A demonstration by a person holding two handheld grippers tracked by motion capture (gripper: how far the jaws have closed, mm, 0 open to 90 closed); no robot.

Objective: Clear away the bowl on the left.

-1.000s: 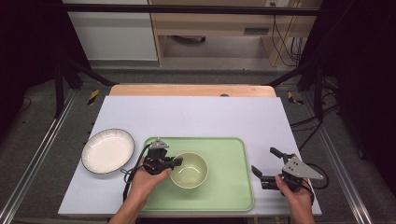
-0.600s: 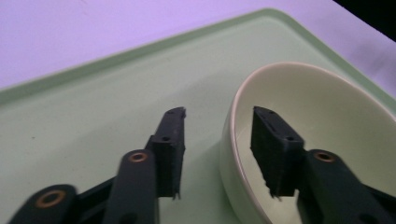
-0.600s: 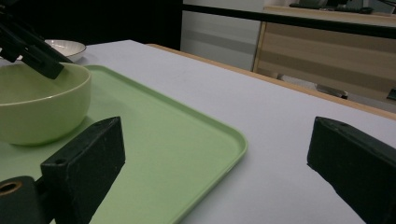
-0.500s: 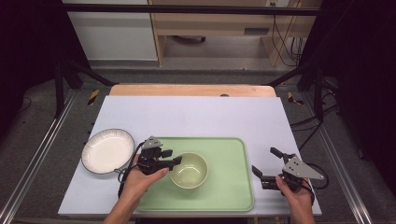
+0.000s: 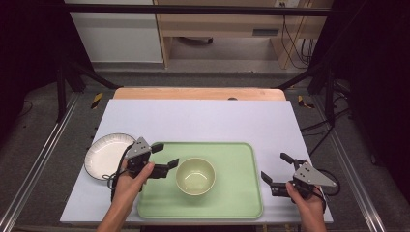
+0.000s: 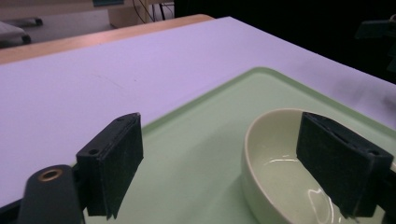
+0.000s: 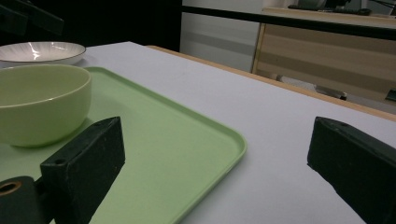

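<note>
A pale green bowl [image 5: 195,175] stands upright in the middle of a green tray [image 5: 232,195]. My left gripper [image 5: 165,154] hovers just left of the bowl's rim. Its jaws have just been opening and stand wide, with nothing between them. In the left gripper view the bowl [image 6: 275,182] lies beyond the far jaw of that gripper [image 6: 219,140], over the tray [image 6: 196,154]. My right gripper [image 5: 273,166] rests open on the white table, right of the tray. The right gripper view looks between its open jaws [image 7: 215,140] at the bowl [image 7: 42,102] and the tray [image 7: 177,135].
A white plate [image 5: 109,154] sits on the table left of the tray, close behind my left hand; it is also in the right gripper view [image 7: 42,51]. A wooden strip [image 5: 198,93] borders the table's far edge. Black frame posts stand at both sides.
The left gripper, which was shut on the bowl's left rim, has let go, opened wide and drawn back to the left and slightly up. The bowl and the right gripper have stayed put.
</note>
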